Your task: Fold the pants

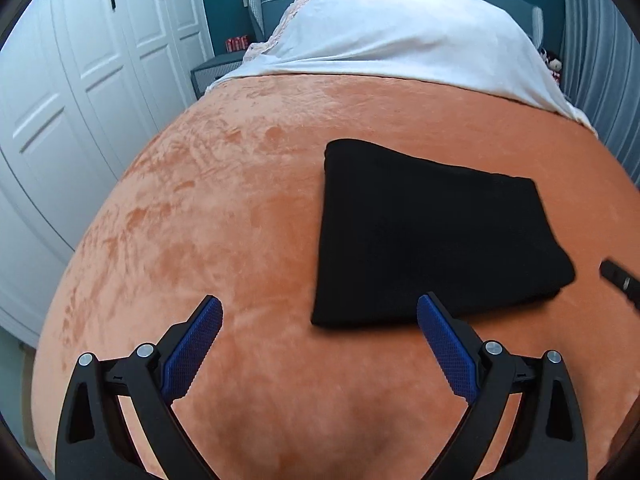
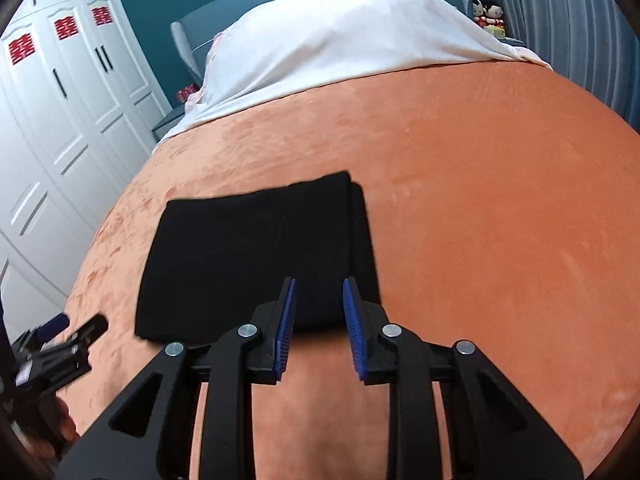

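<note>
Black fabric pants (image 1: pixel 436 232), folded into a compact rectangle, lie flat on the bed w/ orange plush blanket (image 1: pixel 248 208), roughly mid-bed, well short of the white sheet-covered mound (image 1: pixel 400 40) at the head end.

Left claw (image 1: pixel 319 322): jaws spread wide, nothing between them, hovering at the pants' near-left corner; its right blue pad overlaps the pants' near edge in view, contact unclear.

Right claw (image 2: pixel 319 300): jaws narrow but w/ a clear gap, empty, just at the pants' near edge, towards their right end.

White panelled wardrobe (image 2: pixel 60 112) stands left of the pants, beyond the bed.
</note>
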A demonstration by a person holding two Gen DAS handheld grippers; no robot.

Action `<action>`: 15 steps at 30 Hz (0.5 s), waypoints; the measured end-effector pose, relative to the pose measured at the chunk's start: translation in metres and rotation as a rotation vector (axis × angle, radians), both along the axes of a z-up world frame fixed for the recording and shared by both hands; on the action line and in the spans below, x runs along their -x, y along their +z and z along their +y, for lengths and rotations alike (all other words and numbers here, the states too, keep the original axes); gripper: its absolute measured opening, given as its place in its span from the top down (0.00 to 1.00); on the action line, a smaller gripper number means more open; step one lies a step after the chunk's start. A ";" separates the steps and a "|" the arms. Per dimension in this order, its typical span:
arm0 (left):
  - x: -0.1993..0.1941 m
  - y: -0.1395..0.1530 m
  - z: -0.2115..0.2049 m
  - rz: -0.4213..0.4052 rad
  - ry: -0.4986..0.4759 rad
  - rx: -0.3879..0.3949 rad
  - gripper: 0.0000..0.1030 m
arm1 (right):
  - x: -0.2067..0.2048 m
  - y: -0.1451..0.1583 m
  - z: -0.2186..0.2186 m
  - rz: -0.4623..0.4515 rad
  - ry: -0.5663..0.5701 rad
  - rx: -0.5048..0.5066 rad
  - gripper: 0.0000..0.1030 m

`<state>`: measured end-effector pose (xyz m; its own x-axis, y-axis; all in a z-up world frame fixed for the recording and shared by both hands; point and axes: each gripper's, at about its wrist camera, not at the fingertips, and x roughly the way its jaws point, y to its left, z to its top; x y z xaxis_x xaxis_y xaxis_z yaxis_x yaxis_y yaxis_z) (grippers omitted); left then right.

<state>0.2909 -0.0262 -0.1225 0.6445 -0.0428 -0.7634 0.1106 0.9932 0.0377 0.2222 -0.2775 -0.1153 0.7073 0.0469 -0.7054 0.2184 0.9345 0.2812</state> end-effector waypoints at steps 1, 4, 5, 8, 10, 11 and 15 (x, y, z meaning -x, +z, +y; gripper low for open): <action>0.010 0.004 0.001 0.001 0.006 -0.002 0.07 | 0.015 0.003 0.007 0.003 0.002 0.005 0.76; 0.032 0.016 0.002 -0.006 0.000 -0.001 0.07 | 0.039 0.000 0.024 0.026 0.013 0.015 0.75; 0.041 0.021 0.002 -0.009 -0.006 -0.004 0.07 | 0.048 0.000 0.027 0.032 0.014 -0.005 0.71; 0.063 0.034 0.006 -0.027 -0.008 -0.020 0.07 | 0.073 0.001 0.035 0.034 0.008 -0.045 0.63; 0.081 0.042 0.011 -0.031 -0.010 -0.011 0.07 | 0.089 0.004 0.039 0.026 0.002 -0.049 0.63; 0.088 0.045 0.014 -0.029 -0.009 -0.009 0.06 | 0.098 0.010 0.044 0.021 0.005 -0.039 0.63; 0.117 0.051 0.022 -0.023 -0.029 -0.013 0.06 | 0.124 0.025 0.056 -0.012 0.004 -0.003 0.59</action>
